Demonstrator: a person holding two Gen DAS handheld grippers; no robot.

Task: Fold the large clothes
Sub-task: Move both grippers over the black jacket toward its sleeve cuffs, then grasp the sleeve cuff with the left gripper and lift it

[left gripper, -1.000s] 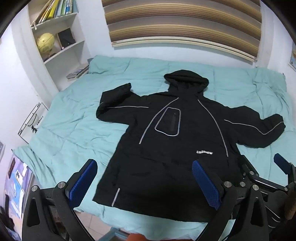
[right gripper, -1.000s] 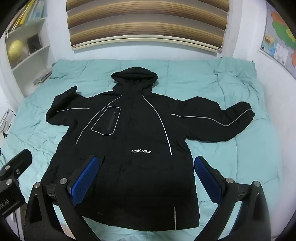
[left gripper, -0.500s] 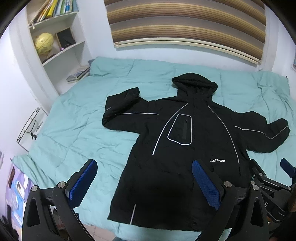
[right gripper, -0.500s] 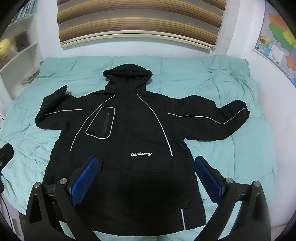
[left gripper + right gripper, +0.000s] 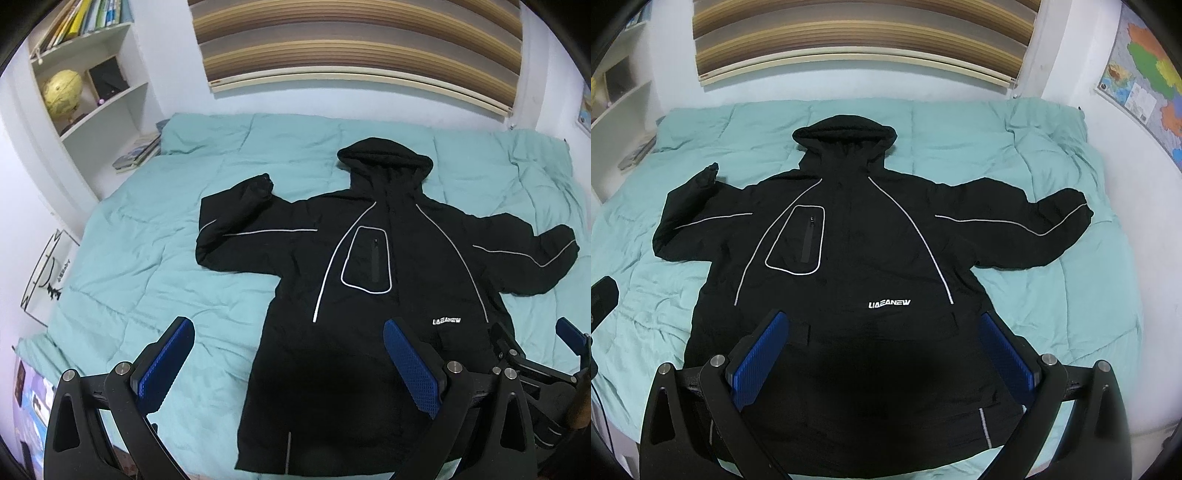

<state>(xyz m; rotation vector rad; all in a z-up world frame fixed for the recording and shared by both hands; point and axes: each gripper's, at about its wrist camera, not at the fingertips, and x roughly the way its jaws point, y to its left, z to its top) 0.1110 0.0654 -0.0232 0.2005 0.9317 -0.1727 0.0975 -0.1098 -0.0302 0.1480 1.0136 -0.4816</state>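
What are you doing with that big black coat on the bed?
A person holds a gripper in each hand, getting ready to fold the black hooded jacket. It lies flat, front up, on the teal quilt, both sleeves spread out to the sides and the hood at the far end. The left gripper and the right gripper are both open and hover above its lower part, holding nothing. No fold has been made yet.
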